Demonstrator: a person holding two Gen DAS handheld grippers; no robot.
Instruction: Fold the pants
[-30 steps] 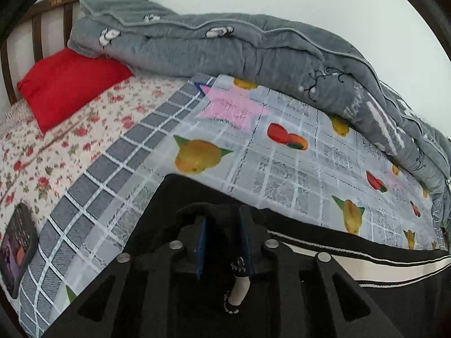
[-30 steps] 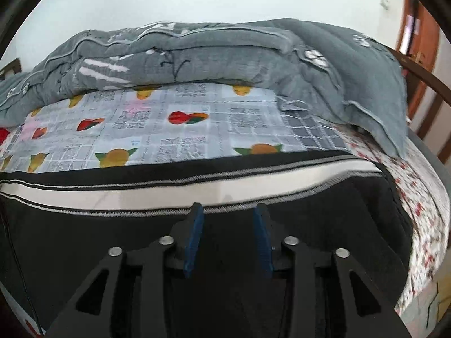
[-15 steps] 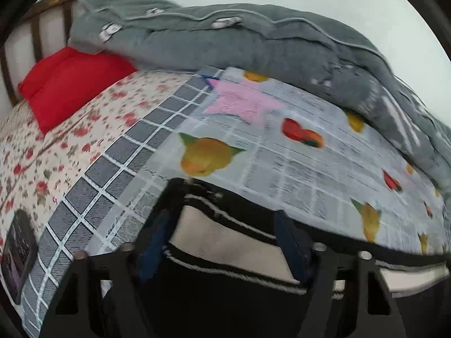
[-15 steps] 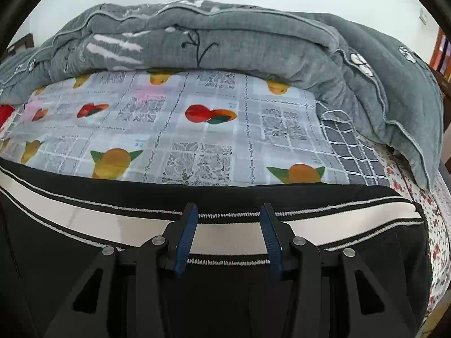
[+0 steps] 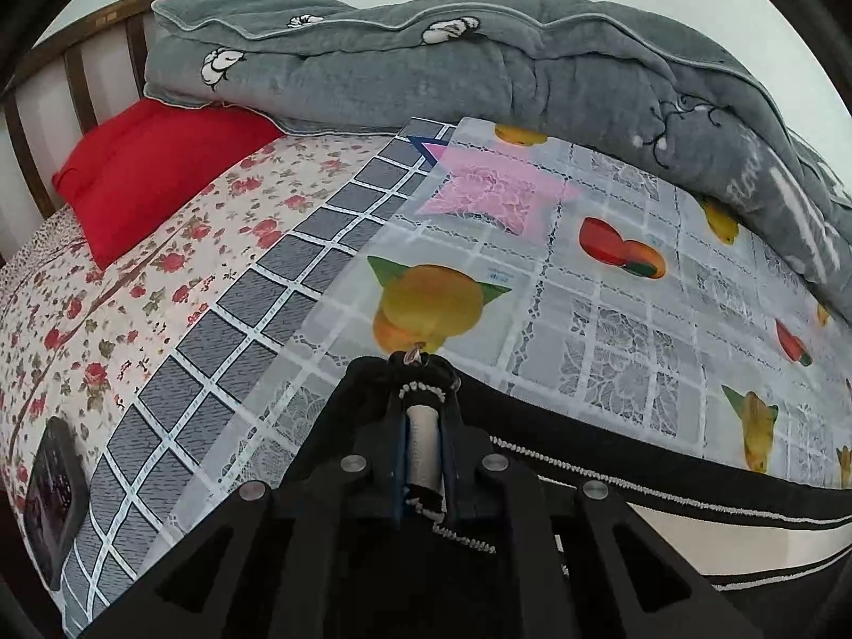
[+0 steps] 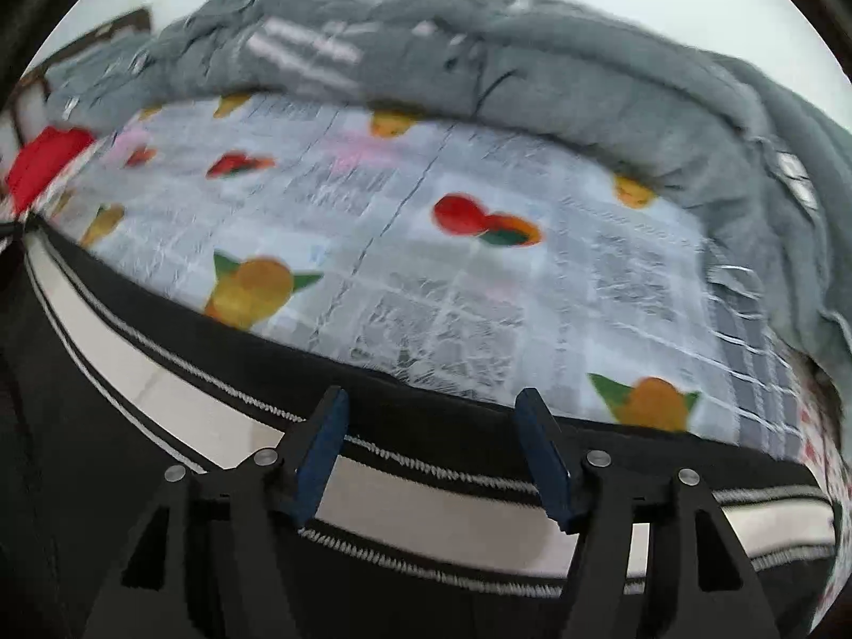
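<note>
Since half a second ago the left gripper [image 5: 423,426] has closed from a wide spread to a tight pinch, and the right gripper [image 6: 434,428] has spread its jaws further. The left jaws are now clamped on the pants [image 5: 665,548], squeezing a bunched fold of the pale side stripe [image 5: 423,450] and its black edging between the pads. That pinched bit stands up between the fingers at the near end of the garment, with the rest of the black cloth running off to the right and under the tool.

In the right wrist view the pants [image 6: 106,452] lie flat across the near edge of the bed, the pale stripe [image 6: 175,383] passing under both fingers [image 6: 543,452]. The right jaws stand apart and unclenched, straddling the stripe; the picture is blurred, so whether the tips touch the cloth is hard to say.

The pants rest on a fruit-print sheet [image 5: 612,293]. Beyond it lies a grey quilt [image 5: 479,74], well apart from both tools. A red pillow [image 5: 154,170] sits at the far left on a floral sheet [image 5: 133,293].
</note>
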